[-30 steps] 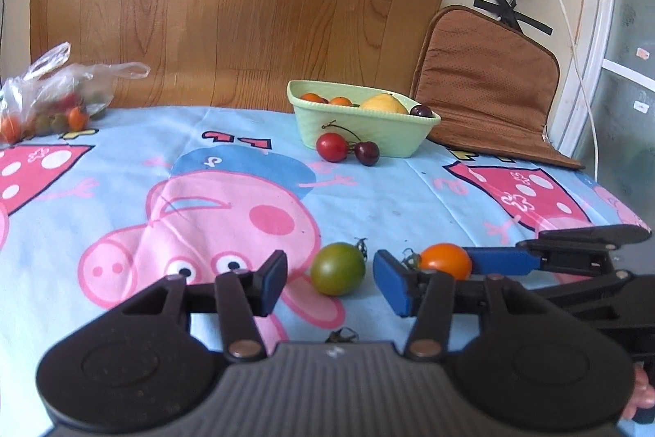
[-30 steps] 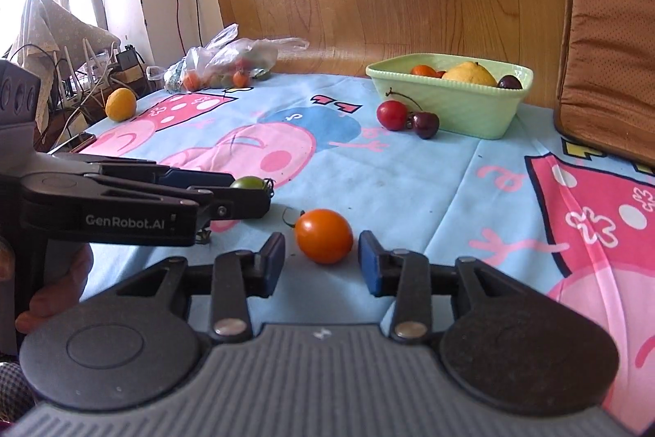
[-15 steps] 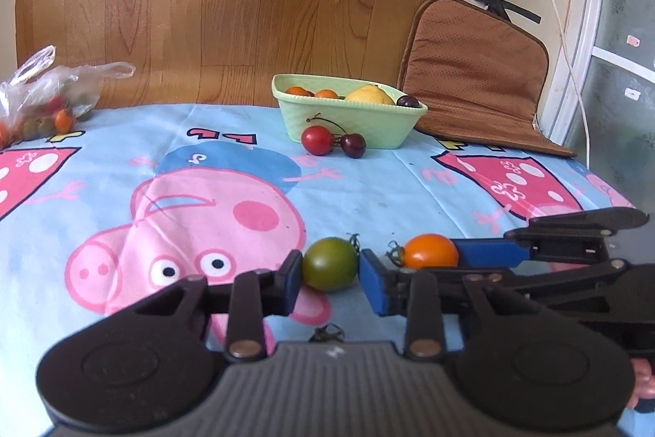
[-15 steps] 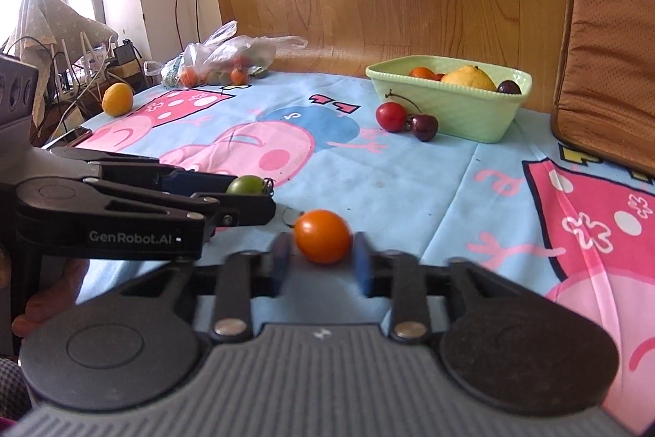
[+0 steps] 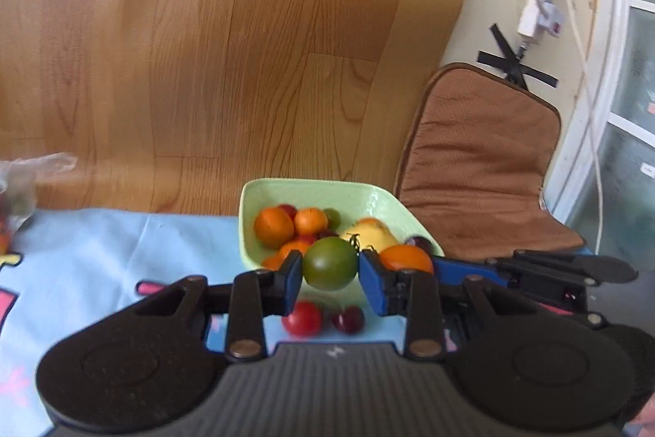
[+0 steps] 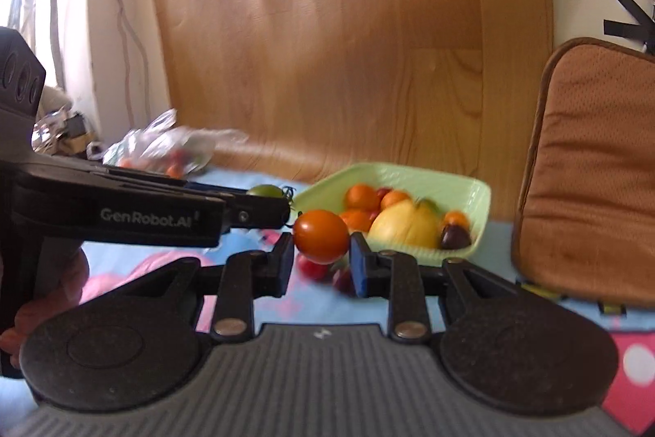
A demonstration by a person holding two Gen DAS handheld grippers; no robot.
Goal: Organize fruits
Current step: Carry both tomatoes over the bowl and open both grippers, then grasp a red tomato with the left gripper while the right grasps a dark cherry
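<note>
- Fruit is clamped in both of your grippers, and both are raised off the cloth in front of the bowl.
- Your left gripper (image 5: 330,269) is clenched on the green tomato (image 5: 330,263); its blue pads (image 5: 293,280) press the fruit from either side, and the tomato hangs in the air at the near rim of the green bowl (image 5: 286,193).
- Your right gripper (image 6: 321,252) is clenched on the orange tomato (image 6: 321,235), which is also lifted clear of the tablecloth (image 6: 123,256) and sits just short of the bowl's near edge in the right wrist view.
- From the right wrist camera you see the left gripper reaching in from the left side, with the green tomato just visible above its tip, close beside the orange one.
- The bowl holds several orange fruits (image 5: 273,226), a yellow fruit (image 6: 405,224) and a dark cherry (image 6: 454,236).
- On the cloth below the grippers, in front of the bowl, lie a red cherry (image 5: 303,318) and a darker cherry (image 5: 348,319) side by side.
- A plastic bag (image 6: 163,150) with small fruits lies far to your left by the wooden board (image 5: 204,48).
- A brown cushion (image 5: 479,166) leans against the wall right of the bowl.
</note>
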